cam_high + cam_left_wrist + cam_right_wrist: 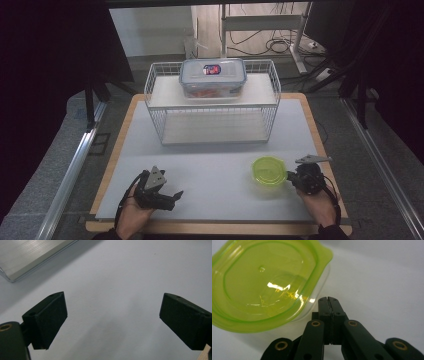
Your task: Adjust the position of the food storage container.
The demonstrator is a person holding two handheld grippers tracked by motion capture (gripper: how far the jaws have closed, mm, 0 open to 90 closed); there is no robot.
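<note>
On the grey table [210, 165] a small round tub with a green lid [268, 171] sits at about four o'clock from the table's middle, near the front right corner. The right gripper [291, 178] lies just beside it, at the tub's three o'clock. In the right gripper view its jaws are pressed flat together with nothing between them, their tips at the tub's [265, 283] rim; whether they touch the clear wall under the lid I cannot tell. The person's right hand [320, 204] holds the gripper from the six o'clock edge of the table.

The left gripper [170, 196] rests at about seven o'clock, well apart from the tub, held by the left hand [134, 212]. Its jaws stand wide apart with only bare table between them.

Behind, at twelve o'clock, a white wire rack [212, 102] takes up the far half of the table. On its upper shelf stands a clear box with a blue-edged lid [213, 77], something orange showing inside. The lower shelf of the rack lies open toward the person. A stretch of bare table lies between the tub and the rack's front. A corner of the rack's metal base [30, 255] shows at ten o'clock in the left gripper view
</note>
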